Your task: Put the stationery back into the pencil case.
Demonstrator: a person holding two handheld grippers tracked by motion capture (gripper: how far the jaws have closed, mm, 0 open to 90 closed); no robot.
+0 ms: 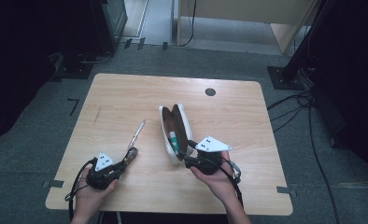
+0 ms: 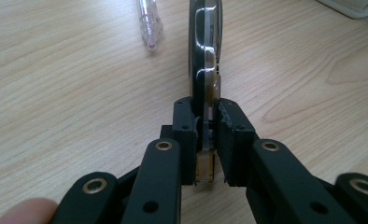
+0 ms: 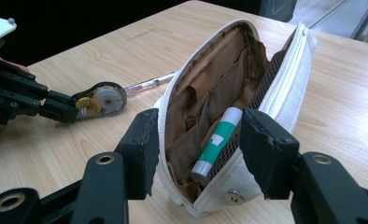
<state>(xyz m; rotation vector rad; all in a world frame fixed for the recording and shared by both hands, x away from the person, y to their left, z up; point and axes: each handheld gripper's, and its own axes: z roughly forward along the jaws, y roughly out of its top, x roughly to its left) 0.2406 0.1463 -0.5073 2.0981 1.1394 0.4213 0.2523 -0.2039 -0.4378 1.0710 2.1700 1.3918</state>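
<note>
Left gripper (image 1: 126, 159) pinching correction tape roller (image 2: 205, 60) near table's (image 1: 126, 93) front-left edge. Open pencil case (image 1: 175, 130) mid-table, long axis front-to-back, off to its right. Right gripper (image 3: 196, 149) spread, jaws astride case's near end. Glue stick (image 3: 215, 142) inside; pen (image 1: 137, 133) between.

A: Surface beneath the left gripper (image 1: 131, 154)?
B: Light wood-grain worktop (image 1: 126, 100), rounded corners, dark round grommet (image 1: 210, 92) beyond the right gripper (image 1: 187, 161).
A: Surroundings?
B: Grey carpet floor (image 1: 42, 130); black cables (image 1: 308, 121) right of it; pale wooden furniture (image 1: 247, 11) far ahead; dim lighting.
</note>
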